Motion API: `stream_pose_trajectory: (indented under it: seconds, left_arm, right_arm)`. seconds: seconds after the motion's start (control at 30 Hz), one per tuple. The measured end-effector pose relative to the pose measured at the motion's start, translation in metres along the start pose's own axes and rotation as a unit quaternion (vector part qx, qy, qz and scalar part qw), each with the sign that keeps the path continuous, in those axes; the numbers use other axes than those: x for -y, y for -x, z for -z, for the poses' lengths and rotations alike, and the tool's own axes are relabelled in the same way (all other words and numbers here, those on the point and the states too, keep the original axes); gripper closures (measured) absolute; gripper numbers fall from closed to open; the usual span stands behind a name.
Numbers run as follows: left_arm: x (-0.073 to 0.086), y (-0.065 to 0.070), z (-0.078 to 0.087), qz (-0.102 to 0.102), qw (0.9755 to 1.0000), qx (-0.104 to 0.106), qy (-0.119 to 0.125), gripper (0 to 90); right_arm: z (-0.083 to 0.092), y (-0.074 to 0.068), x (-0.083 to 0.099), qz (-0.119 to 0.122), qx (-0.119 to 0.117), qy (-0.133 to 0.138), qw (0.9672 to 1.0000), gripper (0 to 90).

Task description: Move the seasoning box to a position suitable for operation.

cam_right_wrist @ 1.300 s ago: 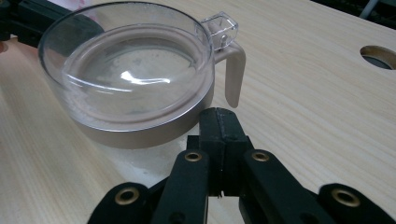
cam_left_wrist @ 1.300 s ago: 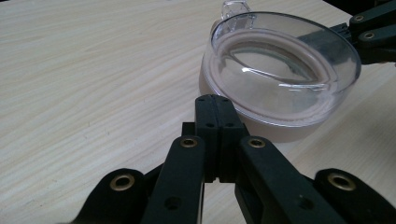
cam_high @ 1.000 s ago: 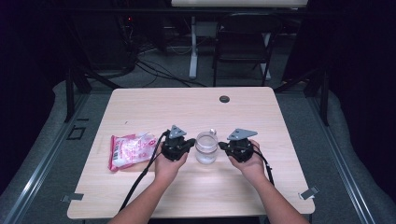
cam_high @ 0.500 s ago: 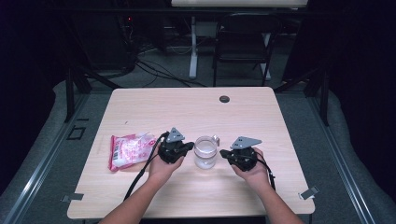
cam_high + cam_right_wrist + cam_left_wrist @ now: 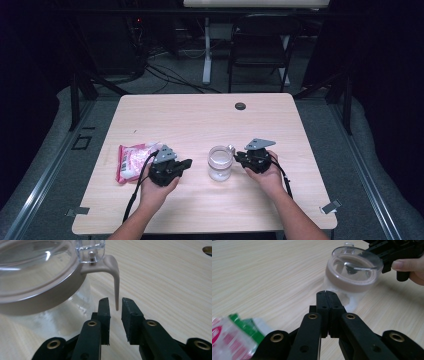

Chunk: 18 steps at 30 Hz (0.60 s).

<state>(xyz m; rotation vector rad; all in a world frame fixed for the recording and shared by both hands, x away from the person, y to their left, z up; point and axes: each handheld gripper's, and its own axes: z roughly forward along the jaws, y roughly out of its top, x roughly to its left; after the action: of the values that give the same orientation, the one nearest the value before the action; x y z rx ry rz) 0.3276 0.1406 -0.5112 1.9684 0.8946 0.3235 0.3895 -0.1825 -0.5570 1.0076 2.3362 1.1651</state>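
A clear glass jar (image 5: 220, 162) with a tan collar and a clear lid stands upright on the table (image 5: 200, 120). In the left gripper view the jar (image 5: 353, 267) lies ahead, well apart from my left gripper (image 5: 327, 293), whose jaws are shut with nothing between them. Seen from the high view, my left gripper (image 5: 187, 163) sits left of the jar beside a pink snack packet (image 5: 132, 160). My right gripper (image 5: 115, 301) has just been opening; the jar's tan latch lever (image 5: 115, 277) hangs between its jaws, untouched. From above, my right gripper (image 5: 237, 156) is at the jar's right side.
A dark round grommet (image 5: 240, 106) is set in the table's far edge. A folding chair (image 5: 260, 45) and cables stand on the floor behind the table. The packet (image 5: 229, 340) lies at the lower left of the left gripper view.
My left gripper has drawn away from the jar to the left, toward the packet. The right gripper's jaws have opened off the latch lever.
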Motion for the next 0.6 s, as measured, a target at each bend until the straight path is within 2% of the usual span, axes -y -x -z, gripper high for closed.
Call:
stream_pose_trajectory:
  seconds: [0.1, 0.2, 0.37, 0.5, 0.53, 0.6]
  left_arm:
    - [0.011, -0.004, 0.011, 0.008, 0.9998, -0.012, 0.01, 88.2]
    - [0.022, -0.01, 0.017, 0.033, 0.9993, -0.012, 0.015, 88.2]
    - [0.03, -0.015, 0.025, 0.051, 0.9983, -0.02, 0.02, 87.6]
    - [0.031, -0.012, 0.028, 0.042, 0.9985, -0.03, 0.02, 86.1]
    - [0.031, -0.011, 0.028, 0.038, 0.9986, -0.032, 0.018, 85.5]
    - [0.031, -0.01, 0.027, 0.031, 0.9988, -0.035, 0.016, 84.4]
  right_arm:
    - [-0.01, 0.001, -0.001, 0.002, -0.001, -0.003, 1.0, 76.6]
    - [-0.018, 0.003, -0.001, 0.004, -0.002, -0.014, 0.9999, 77.6]
    - [-0.024, 0.002, -0.005, 0.011, 0.002, -0.022, 0.9997, 78.7]
    - [-0.024, -0.001, -0.007, 0.012, 0.007, -0.021, 0.9997, 83.9]
    - [-0.023, -0.001, -0.007, 0.009, 0.013, -0.022, 0.9996, 85.7]
    - [-0.022, 0.0, -0.007, -0.001, 0.008, -0.021, 0.9998, 85.7]
